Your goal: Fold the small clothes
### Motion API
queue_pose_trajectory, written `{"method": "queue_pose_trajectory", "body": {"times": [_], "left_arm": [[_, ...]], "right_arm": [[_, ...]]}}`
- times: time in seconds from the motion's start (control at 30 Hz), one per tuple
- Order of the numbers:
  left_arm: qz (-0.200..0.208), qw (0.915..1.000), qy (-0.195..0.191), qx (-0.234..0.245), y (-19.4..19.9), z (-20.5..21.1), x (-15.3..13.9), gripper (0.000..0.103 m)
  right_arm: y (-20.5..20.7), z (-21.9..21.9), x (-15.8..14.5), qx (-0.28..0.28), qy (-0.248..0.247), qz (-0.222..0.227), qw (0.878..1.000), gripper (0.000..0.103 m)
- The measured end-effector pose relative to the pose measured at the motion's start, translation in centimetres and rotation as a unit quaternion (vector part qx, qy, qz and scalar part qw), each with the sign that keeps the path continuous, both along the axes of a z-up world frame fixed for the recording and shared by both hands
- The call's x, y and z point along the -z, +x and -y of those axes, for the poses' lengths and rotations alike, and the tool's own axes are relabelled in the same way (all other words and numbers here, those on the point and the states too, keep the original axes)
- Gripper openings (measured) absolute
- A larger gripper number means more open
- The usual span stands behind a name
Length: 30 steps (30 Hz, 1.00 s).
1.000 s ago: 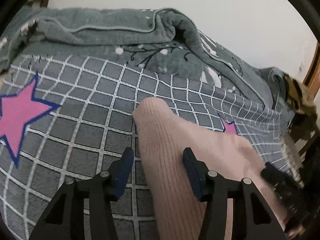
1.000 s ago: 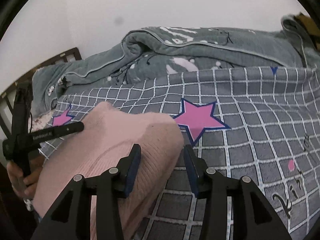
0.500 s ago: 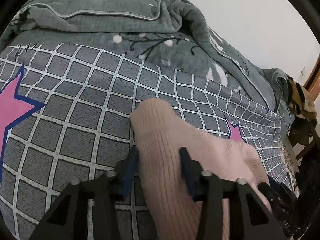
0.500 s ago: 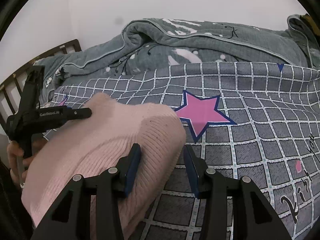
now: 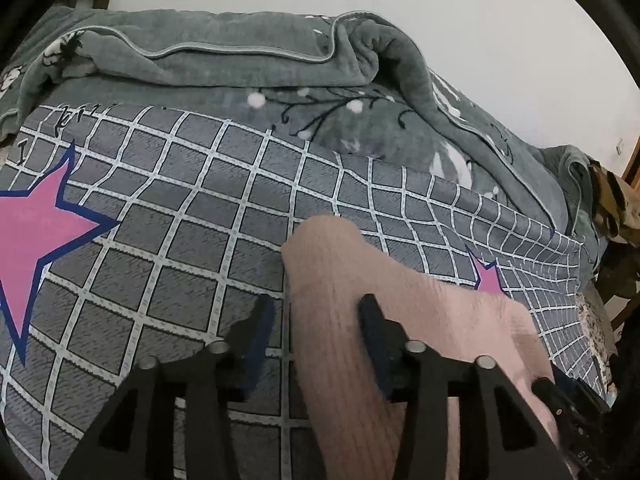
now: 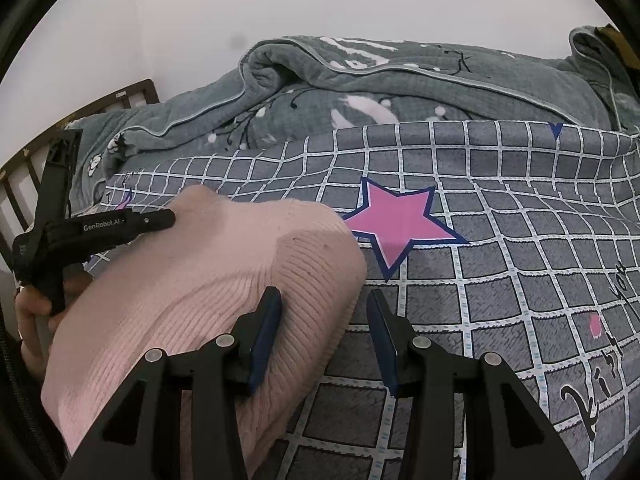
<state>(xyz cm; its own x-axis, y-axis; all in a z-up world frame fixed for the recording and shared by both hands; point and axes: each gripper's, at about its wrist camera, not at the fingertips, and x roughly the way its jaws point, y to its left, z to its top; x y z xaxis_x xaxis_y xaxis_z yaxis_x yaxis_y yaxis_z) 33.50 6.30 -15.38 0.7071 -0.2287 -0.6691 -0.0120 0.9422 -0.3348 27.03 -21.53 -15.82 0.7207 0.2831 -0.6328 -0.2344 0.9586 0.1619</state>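
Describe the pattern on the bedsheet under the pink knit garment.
The bedsheet is grey with a white grid and blue-edged pink stars, clearest in the right wrist view.

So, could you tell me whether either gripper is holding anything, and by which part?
Nothing looks clamped: the left gripper and right gripper are both open, each straddling a far corner of the pink knit.

The pink garment (image 6: pixel 208 280) is showing ribbed, matt knit; the checked bedsheet (image 6: pixel 500 248) is looking like soft woven cloth; the grey blanket (image 5: pixel 224 80) is looking fleecy.
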Motion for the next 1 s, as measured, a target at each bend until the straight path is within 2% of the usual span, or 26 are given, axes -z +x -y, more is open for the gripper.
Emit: {"method": "queue_pose_trajectory", "body": {"times": [0.33, 0.57, 0.8, 0.93, 1.0], "left_arm": [[0.003, 0.9995, 0.025, 0.020, -1.8, 1.2, -0.1, 0.048], [0.025, 0.9994, 0.021, 0.013, -4.2, 1.0, -0.8, 0.050], [0.051, 0.9975, 0.047, 0.014, -6.6, 1.5, -1.8, 0.051], [0.060, 0.9964, 0.054, 0.026, -8.0, 2.2, -2.3, 0.053], [0.064, 0.9954, 0.061, 0.036, -9.0, 2.7, -2.4, 0.053]], "right_arm": [[-0.3, 1.0, 0.1, 0.011, 0.022, -0.003, 1.000, 0.043], [-1.2, 1.5, -0.7, 0.008, 0.037, 0.009, 0.999, 0.043], [-3.6, 1.0, -1.9, -0.011, 0.023, 0.037, 0.999, 0.043], [-5.6, 0.4, -2.6, -0.026, 0.001, 0.061, 0.998, 0.043], [-6.0, 0.4, -3.0, -0.031, 0.007, 0.065, 0.997, 0.043]]}}
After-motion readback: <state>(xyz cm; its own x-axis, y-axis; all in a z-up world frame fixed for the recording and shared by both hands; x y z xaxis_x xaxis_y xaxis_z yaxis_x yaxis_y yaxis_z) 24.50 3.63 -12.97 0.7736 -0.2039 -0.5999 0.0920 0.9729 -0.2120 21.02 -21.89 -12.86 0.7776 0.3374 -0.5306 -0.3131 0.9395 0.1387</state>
